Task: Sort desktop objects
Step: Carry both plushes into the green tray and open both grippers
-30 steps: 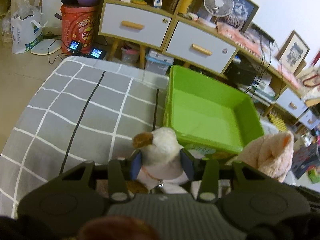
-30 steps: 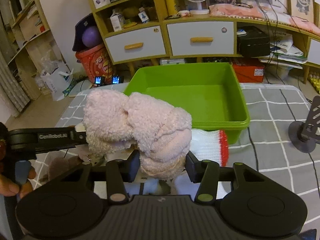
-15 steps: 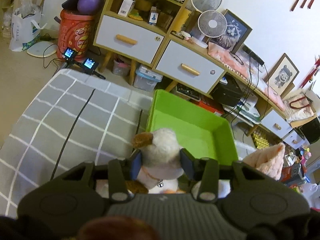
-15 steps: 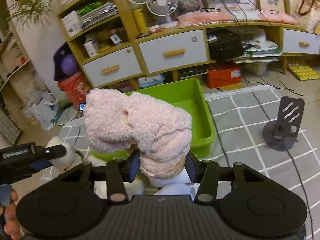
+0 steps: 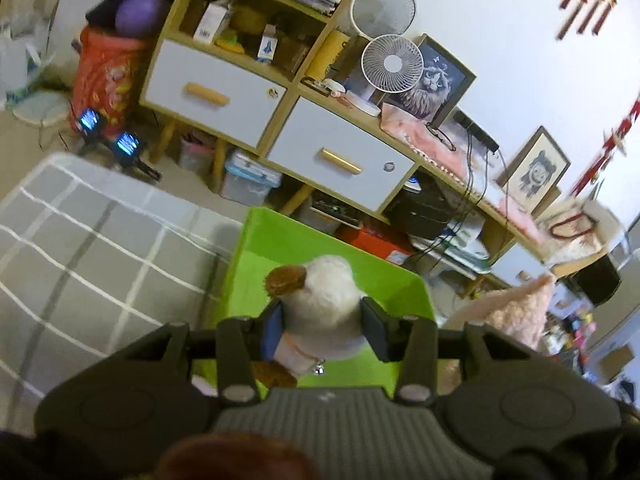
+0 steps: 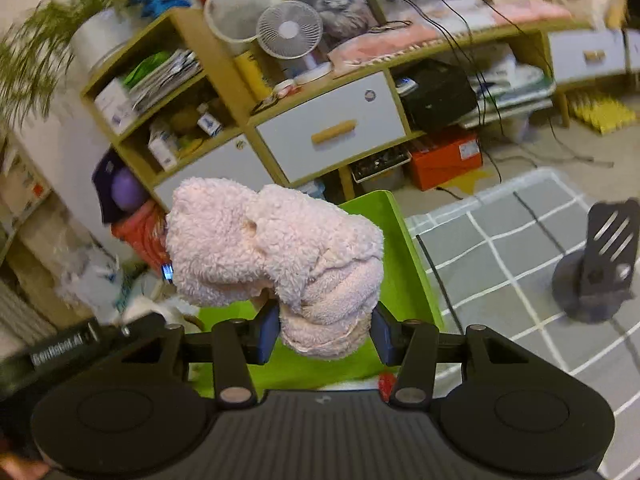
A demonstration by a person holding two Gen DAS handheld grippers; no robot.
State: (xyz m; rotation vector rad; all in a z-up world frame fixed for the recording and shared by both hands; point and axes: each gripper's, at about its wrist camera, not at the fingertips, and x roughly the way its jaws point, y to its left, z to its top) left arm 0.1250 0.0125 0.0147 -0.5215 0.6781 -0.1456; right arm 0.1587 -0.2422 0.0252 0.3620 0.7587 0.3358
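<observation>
Plush filled both tools: the left gripper (image 5: 323, 330) clamped a white toy (image 5: 320, 300) and the right gripper (image 6: 325, 328) a pink one (image 6: 272, 248), both raised over the green bin (image 5: 244, 280), seemingly awaiting lowering and release.

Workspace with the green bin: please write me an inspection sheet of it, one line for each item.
Surface: grey checked cloth.
Job's things: green bin, inside looks empty; white plush toy; pink fluffy toy.
Clutter: black phone stand on the cloth.
Grippers: left gripper shut on the white plush toy above the bin; right gripper shut on the pink fluffy toy.
Cables: black cables hang over the shelf.
Surroundings: wooden drawer cabinet, two fans, framed pictures.
</observation>
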